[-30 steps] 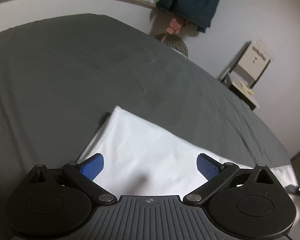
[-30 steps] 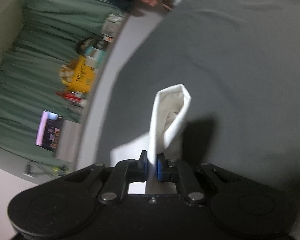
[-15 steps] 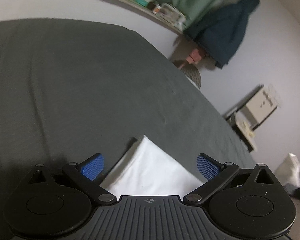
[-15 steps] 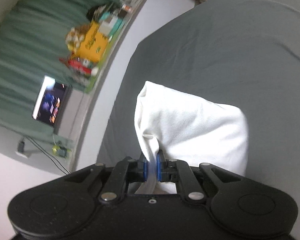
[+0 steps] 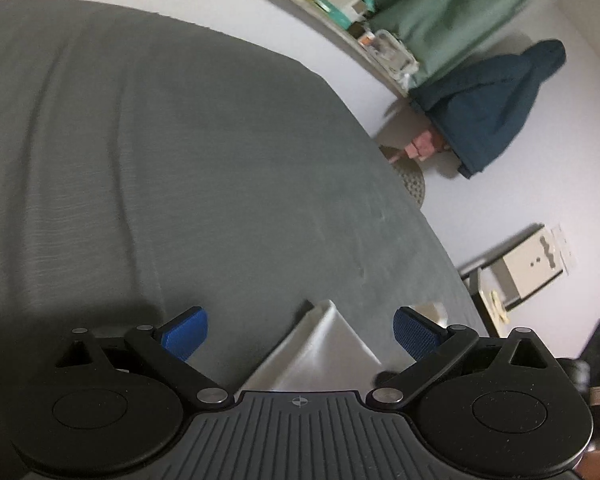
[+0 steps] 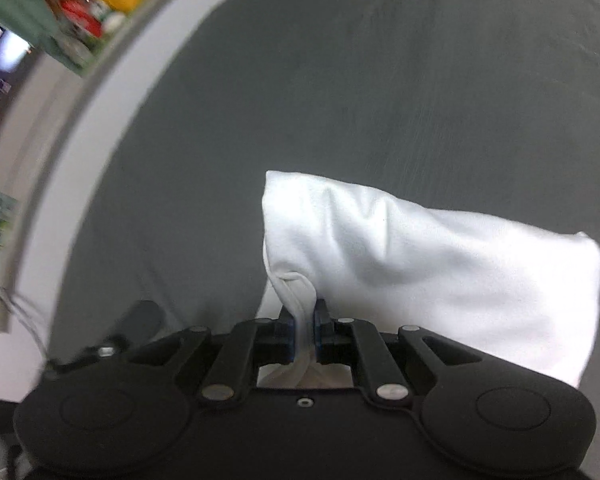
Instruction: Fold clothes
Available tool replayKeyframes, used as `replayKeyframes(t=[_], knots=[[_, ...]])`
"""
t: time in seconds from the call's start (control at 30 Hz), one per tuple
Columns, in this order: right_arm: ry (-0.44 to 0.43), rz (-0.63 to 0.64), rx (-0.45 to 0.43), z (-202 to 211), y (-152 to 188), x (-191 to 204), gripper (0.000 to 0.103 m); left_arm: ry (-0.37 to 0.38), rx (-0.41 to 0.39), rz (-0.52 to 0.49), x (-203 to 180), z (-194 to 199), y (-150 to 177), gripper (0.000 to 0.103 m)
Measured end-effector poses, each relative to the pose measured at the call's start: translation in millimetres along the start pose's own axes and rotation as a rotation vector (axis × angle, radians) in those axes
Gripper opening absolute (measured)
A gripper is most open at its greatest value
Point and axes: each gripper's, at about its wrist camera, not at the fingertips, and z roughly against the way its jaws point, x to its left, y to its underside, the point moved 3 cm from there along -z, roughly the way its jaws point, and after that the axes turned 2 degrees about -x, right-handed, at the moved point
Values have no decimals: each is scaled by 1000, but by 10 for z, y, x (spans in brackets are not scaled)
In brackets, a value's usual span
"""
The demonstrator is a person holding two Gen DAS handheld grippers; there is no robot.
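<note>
white garment (image 6: 420, 256) pinched between right hand-held gripper (image 6: 303, 334) pads

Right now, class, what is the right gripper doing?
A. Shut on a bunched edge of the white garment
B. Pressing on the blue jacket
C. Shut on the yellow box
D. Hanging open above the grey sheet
A: the right gripper has its blue pads pinched on a gathered edge of the white garment, which hangs over the grey sheet.
</note>
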Motion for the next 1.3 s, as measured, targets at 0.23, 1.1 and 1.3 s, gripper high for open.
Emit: replayKeyframes(t=[0.23, 1.1, 1.3], knots=[[44, 9, 31, -234, 42, 196, 14, 18, 1, 21, 40, -92, 8, 101], [248, 324, 55, 67, 573, 435, 29, -44, -124, 195, 343, -73, -84, 101], [140, 195, 11, 382, 561, 209, 16, -37, -137, 243, 450, -35, -69, 101]])
